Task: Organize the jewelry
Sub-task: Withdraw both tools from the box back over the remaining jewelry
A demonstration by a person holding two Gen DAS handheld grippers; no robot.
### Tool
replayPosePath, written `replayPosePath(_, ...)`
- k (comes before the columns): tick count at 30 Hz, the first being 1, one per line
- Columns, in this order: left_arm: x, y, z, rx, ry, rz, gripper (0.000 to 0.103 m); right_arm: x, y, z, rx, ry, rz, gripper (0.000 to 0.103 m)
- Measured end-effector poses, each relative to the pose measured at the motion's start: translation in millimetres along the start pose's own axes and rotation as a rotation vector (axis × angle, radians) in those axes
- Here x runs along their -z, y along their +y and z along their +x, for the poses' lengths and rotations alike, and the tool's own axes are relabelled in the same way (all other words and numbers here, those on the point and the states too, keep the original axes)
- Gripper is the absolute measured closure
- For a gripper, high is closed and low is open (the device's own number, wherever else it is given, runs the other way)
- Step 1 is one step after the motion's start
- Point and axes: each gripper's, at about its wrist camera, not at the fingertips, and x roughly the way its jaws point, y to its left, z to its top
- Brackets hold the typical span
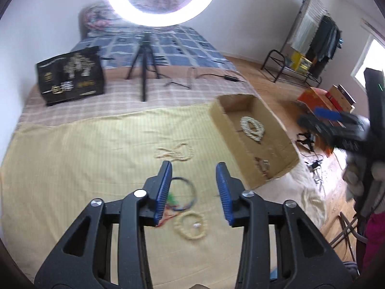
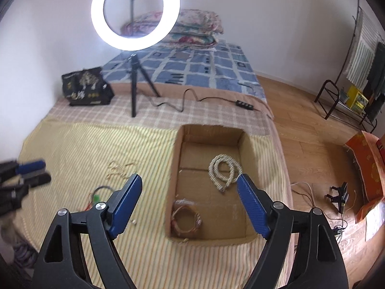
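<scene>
The cardboard box (image 2: 243, 144) on the yellow striped cloth (image 1: 72, 168) serves as the landmark. Inside it lie a coiled white bead necklace (image 2: 225, 169) toward its far end and a brownish bangle bundle (image 2: 186, 218) at its near corner. Outside the box, on the cloth to its left, three pieces wait: a pale bead strand (image 1: 176, 153) farthest from the camera, a thin dark hoop with green and red threads (image 1: 185, 193) nearer, and a cream bead bracelet (image 1: 191, 225) nearest of all.

The step in hand looks like going for one of those loose pieces. To do it well, I would pick the cream bracelet or the hoop, come down so one pad lands inside the loop and one outside, and pinch the beads themselves, not the cloth, since the fabric will likely bunch and ride up with the piece. Lift straight before swinging over the box wall, and release low so the beads do not bounce out.

The left gripper (image 1: 196, 192) hangs above the hoop and bracelet with its jaws partly apart and nothing between them, touching nothing. The right gripper (image 2: 189, 207) stands over the near left wall of the box, jaws spread wide and empty; no pad meets any jewelry
</scene>
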Motion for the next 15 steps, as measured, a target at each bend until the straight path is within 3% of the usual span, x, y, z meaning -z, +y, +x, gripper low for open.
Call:
replayPosePath(7, 7.0, 54.0, -6.6, -0.036, 0.026, -0.083, 0.064, 39.5, 47.9, -3.8, -0.091, 0.04, -0.071, 0.022)
replayPosePath(15, 15.4, 72.9, 15.3, -0.016, 0.082, -0.118, 0.064, 81.0, 100.9, 13.4, -0.119, 0.059, -0.209, 0.022)
